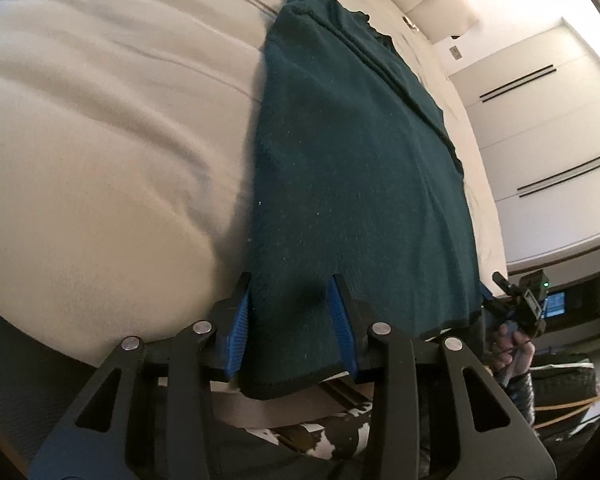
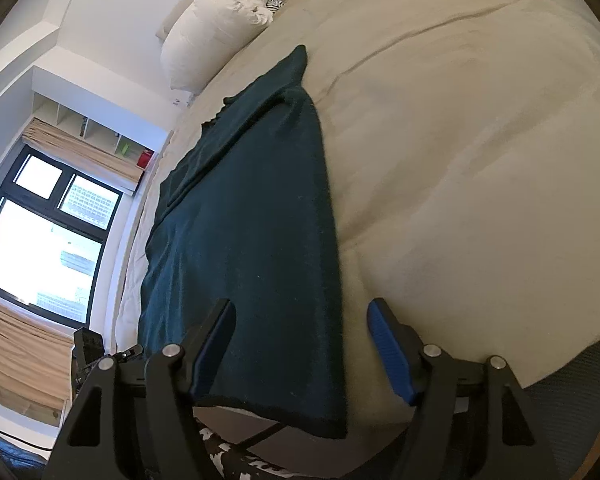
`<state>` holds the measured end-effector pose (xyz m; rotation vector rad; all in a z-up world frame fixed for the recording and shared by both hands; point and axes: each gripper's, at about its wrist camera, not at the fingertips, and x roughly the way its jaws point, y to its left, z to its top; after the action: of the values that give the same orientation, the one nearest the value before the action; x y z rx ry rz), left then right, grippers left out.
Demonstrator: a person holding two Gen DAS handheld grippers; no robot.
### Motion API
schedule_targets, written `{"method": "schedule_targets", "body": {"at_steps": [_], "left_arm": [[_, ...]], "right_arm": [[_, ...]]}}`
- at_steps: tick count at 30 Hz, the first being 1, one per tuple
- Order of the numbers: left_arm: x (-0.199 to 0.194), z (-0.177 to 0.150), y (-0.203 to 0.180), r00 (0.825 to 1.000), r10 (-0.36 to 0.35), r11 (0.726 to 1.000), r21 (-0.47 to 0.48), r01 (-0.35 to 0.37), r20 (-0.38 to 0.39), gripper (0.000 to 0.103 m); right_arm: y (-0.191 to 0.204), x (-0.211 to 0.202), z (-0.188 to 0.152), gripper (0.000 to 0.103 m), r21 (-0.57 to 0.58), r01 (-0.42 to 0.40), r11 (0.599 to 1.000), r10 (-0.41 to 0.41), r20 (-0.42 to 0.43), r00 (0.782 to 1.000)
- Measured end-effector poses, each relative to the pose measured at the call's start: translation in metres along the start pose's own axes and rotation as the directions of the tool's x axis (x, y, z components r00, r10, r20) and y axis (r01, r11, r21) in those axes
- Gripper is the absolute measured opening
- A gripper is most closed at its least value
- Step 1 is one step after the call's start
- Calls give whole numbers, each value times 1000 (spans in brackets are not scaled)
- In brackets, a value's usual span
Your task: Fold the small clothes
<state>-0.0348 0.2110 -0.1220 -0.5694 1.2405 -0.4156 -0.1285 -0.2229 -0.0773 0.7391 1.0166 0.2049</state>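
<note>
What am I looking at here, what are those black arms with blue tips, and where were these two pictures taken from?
There is no robot. A person holds a two-finger gripper in each hand, and each carries a camera looking along its fingers. One picture is from the left gripper, the other from the right gripper. A dark green garment lies flat on a cream bed, its near hem at the bed's edge. Each gripper stands open around one near corner of it; nothing is gripped yet.

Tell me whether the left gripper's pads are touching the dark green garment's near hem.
Cannot tell. In the left wrist view the left gripper straddles the garment corner; cloth lies between the blue pads, but whether they press it is unclear.
</note>
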Motion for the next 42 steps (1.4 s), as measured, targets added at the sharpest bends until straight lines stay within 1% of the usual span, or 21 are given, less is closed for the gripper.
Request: {"method": "schedule_targets", "body": {"at_steps": [5,7,12,15,18,22,24,28,31,32,33,35,38,42], "left_arm": [[2,3,5,1000,-16,999,-35,16,1,37],[2,3,4,1000,-15,1000,-28,15,0,37],[6,2,-6,999,-7,1000,16,8,-32,37],[8,-1,-10,999,-8,1000,29,9,-45,35],[8,1,-8,999,-17,1000,25,18,-44,31],[9,2,1,999,-30,1000,8,31,-44,18],[8,1,4,998,-37,999,2,37,-45,14],[9,-1,5,998,-46,999,6,47,-52,11],[8,-1,7,997,-57,998,4,57,-57,9],[8,-1,8,997,-60,998,3,60,-56,9],[8,-2,8,996,-62,998,3,63,-58,8],[7,-3,8,996,-64,998,9,64,-62,7],[6,-4,6,996,-64,998,17,65,-67,5],[3,-7,5,995,-79,997,18,80,-64,4]], "right_arm": [[-6,-8,0,70,0,20,1000,-20,-11,1000],[-9,-9,-1,69,9,7,1000,-7,-19,1000],[-9,0,-5,69,28,-39,999,41,-89,995],[-8,7,-7,68,24,-29,999,32,-131,991],[-15,7,-6,63,57,-46,997,54,-139,989],[-20,8,-10,52,66,-68,996,78,-169,983],[-20,10,-11,48,71,-79,994,91,-180,979],[-19,16,-14,44,85,-110,990,126,-203,971],[-15,20,-16,38,70,-110,991,123,-225,967],[-14,20,-17,32,68,-106,992,119,-226,967],[-13,21,-17,28,65,-100,993,113,-232,966],[-12,21,-19,12,61,-88,994,100,-238,966],[-11,17,-19,9,57,-91,994,102,-228,968],[-7,9,-16,8,41,-118,992,124,-193,973]]}}
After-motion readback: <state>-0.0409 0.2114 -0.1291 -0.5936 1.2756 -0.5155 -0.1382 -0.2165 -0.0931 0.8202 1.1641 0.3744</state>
